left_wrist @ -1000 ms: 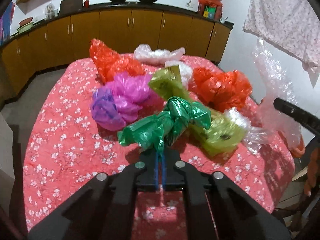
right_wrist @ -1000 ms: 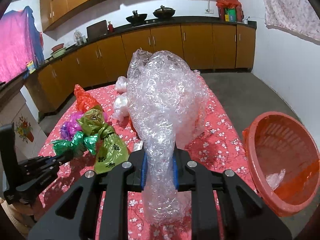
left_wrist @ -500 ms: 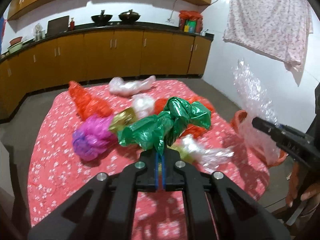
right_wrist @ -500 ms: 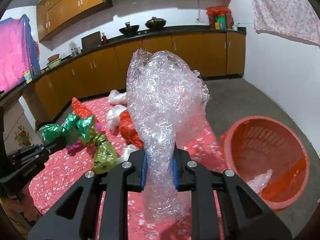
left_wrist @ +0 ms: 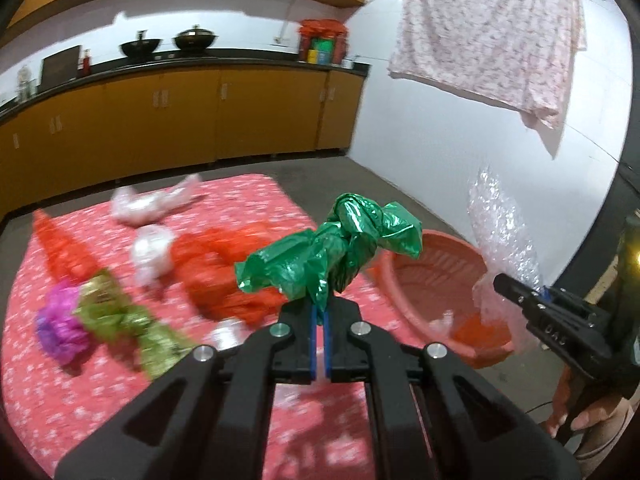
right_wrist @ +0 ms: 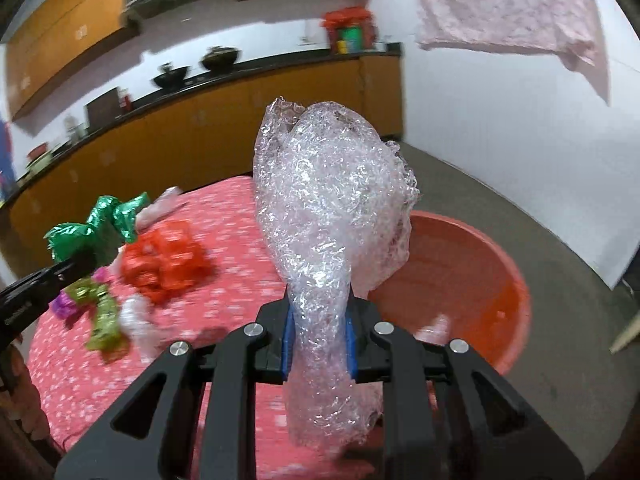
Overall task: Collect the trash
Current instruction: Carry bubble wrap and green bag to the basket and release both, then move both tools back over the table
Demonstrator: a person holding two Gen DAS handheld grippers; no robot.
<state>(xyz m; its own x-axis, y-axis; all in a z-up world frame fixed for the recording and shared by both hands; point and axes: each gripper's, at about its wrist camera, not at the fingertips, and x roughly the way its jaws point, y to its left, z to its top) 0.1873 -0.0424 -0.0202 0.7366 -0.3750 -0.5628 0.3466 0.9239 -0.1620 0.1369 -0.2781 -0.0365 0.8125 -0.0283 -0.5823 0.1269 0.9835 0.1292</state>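
Note:
My left gripper is shut on a crumpled green plastic bag, held in the air over the right part of the red flowered table. A tall wad of clear bubble wrap stands up from my right gripper, which is shut on its lower neck. An orange-red basket sits on the floor just beyond the table's right edge, behind the wrap, with a small clear scrap inside. In the left wrist view the basket lies ahead to the right, with the right gripper and its bubble wrap over it.
Left on the table are red bags, a purple bag, an olive-green bag and whitish bags. Wooden cabinets line the far wall. A cloth hangs on the white wall at right. A hand grips the right tool.
Both grippers have swung right and the left has risen, each keeping its load. The basket now lies close ahead, and the table's bags have slid to the left of both views.

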